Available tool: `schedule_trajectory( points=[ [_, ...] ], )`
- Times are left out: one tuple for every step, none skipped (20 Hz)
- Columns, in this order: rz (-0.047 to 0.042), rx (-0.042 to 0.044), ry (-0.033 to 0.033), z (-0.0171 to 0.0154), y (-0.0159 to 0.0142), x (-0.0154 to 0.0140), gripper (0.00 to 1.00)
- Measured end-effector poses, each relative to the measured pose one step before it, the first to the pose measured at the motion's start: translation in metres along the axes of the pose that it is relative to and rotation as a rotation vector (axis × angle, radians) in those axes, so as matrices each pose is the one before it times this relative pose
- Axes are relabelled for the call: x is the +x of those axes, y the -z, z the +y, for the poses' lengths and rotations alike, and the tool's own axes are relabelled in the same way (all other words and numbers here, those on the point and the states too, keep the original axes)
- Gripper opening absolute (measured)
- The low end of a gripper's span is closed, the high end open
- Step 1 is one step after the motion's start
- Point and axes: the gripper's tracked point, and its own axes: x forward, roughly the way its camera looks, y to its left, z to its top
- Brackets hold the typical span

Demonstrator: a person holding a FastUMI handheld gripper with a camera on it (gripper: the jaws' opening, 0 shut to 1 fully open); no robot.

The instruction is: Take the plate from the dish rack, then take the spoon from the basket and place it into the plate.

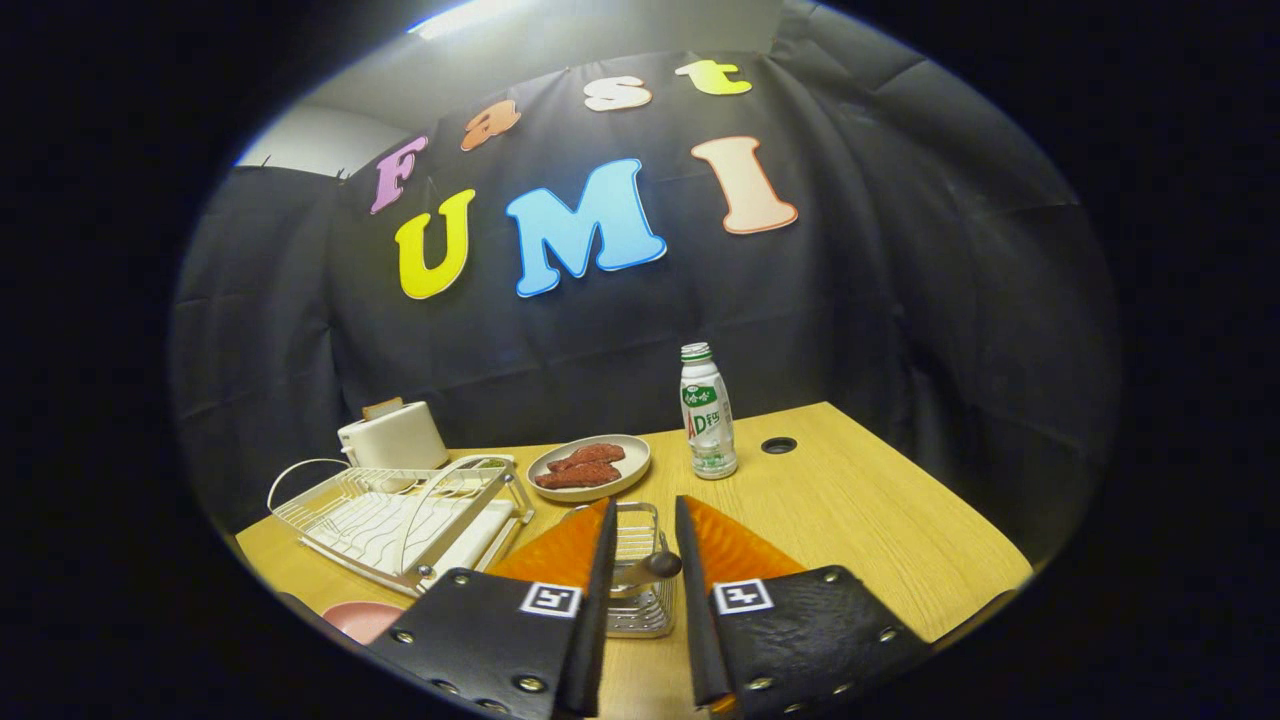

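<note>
1. The booth is closed by a black, creased cloth wall, and in front of it stands a table point(880, 510) with a smooth, light wood top and a small round dark hole point(778, 445) at its far side.
2. On the left side of the table lies the dish rack point(400, 520), made of thin white wire with a rounded handle loop and a white tray under it. I see no plate standing in it.
3. Behind the rack, at the far left, is a cream toaster point(395, 437) with rounded corners.
4. A pink, round plate point(362, 619) lies flat on the table at the near left, just beside the rack; the left finger partly covers it.
5. Further away, near the middle, a shallow oval dish point(590, 466) in a pale colour carries two reddish-brown pieces of meat. To its right a clear plastic bottle point(707, 412) stands upright, with a green and white label and a pale cap.
6. The basket point(640, 580) is small, of shiny metal wire, and it stands between the two fingers of the tool point(641, 535).
7. The spoon point(648, 568) is in the basket; its rounded metallic end sticks out, close to the right finger.
8. The tool is released: its fingers are wide apart, one on each side of the basket, and grasp nothing.
</note>
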Motion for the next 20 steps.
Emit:
schedule_trajectory(
  points=[
    [0.00715, 0.00062, 0.01676, -0.00188, 0.00345, 0.00254, 0.28],
    [-0.00059, 0.01595, -0.01152, 0.0019, -0.00335, 0.00077, 0.17],
    [0.01375, 0.00977, 0.00352, 0.00021, 0.00022, -0.00069, 0.16],
    [0.00155, -0.00233, -0.0009, -0.00145, -0.00219, 0.00021, 0.16],
    [0.00515, 0.00747, 0.02409, -0.00286, -0.00019, 0.004, 0.12],
    [0.02337, -0.00119, -0.00332, 0.00289, 0.00164, -0.00123, 0.08],
    [0.00958, -0.00698, -0.00567, 0.00453, -0.00155, -0.00082, 0.08],
    [0.00245, -0.01925, 0.01716, -0.00052, -0.00329, 0.0003, 0.08],
    [0.00945, -0.02959, 0.00115, 0.00327, -0.00848, 0.00224, 0.04],
    [0.00453, -0.01989, -0.00974, 0.00343, -0.00581, -0.00252, 0.04],
    [0.00527, -0.01332, -0.00923, 0.00606, -0.00605, -0.00094, 0.04],
    [0.00876, -0.00535, -0.00544, 0.00302, -0.00299, 0.00022, 0.04],
    [0.00862, -0.00448, 0.00302, 0.0012, -0.00157, 0.00015, 0.04],
    [0.0079, -0.0045, 0.00492, -0.00007, -0.00274, -0.00035, 0.04],
    [0.0049, -0.00156, 0.00534, 0.00097, -0.00162, 0.00003, 0.04],
    [0.0029, 0.00127, -0.00134, 0.00112, -0.00327, -0.00021, 0.04],
    [0.00363, 0.00138, -0.00344, 0.00201, -0.0022, -0.00019, 0.04],
    [0.00458, 0.00071, -0.00704, 0.00278, -0.00352, -0.00068, 0.04],
    [0.00431, -0.00052, -0.01031, 0.00331, -0.00232, -0.00138, 0.04],
    [0.00358, -0.00555, 0.00116, 0.001, -0.00355, -0.00108, 0.02]
  ],
)
